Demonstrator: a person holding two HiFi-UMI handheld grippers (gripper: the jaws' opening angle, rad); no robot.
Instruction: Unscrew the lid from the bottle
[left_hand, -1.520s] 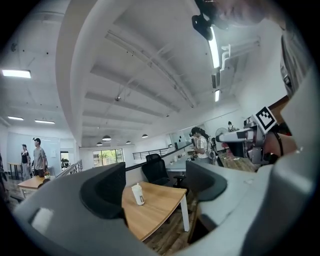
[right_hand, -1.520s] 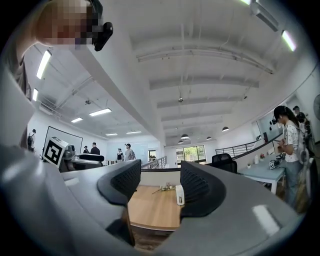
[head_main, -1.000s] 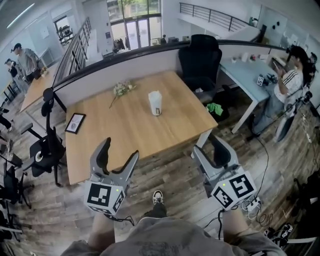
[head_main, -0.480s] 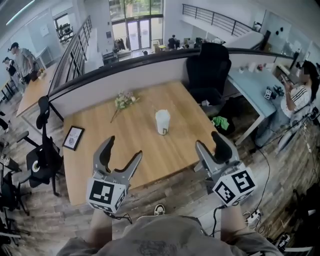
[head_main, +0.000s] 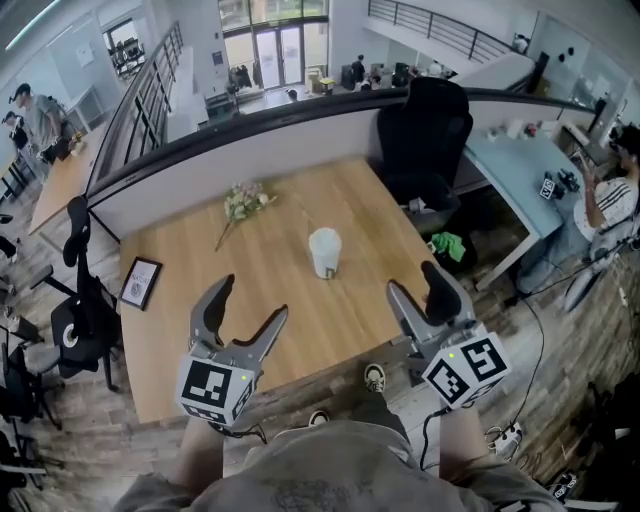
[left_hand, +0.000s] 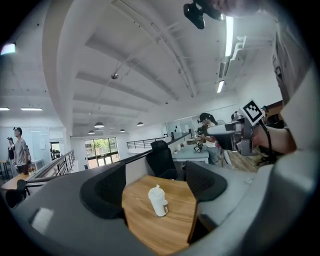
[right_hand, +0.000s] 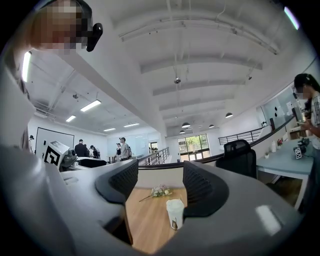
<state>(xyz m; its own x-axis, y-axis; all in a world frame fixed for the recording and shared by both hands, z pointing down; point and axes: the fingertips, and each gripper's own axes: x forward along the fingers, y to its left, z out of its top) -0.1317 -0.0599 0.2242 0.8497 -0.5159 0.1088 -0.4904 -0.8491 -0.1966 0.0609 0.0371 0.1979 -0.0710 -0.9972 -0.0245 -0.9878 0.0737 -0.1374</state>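
Over the last second the person has stepped closer, so the wooden table (head_main: 180, 290) now lies just ahead of both tools. The left tool (head_main: 250, 300) is wide open and empty. The right tool (head_main: 413, 280) has just been opening a little further, with nothing between its jaws. The white bottle (head_main: 325, 254) stands upright mid-table, lid (head_main: 324, 237) on, well ahead of both tools and untouched. This looks like the approach; no grip has begun.

Wooden table (head_main: 290, 215), white bottle (head_main: 325, 252) upright mid-table, flower sprig (head_main: 241, 204) behind, framed picture (head_main: 140, 283) near left edge
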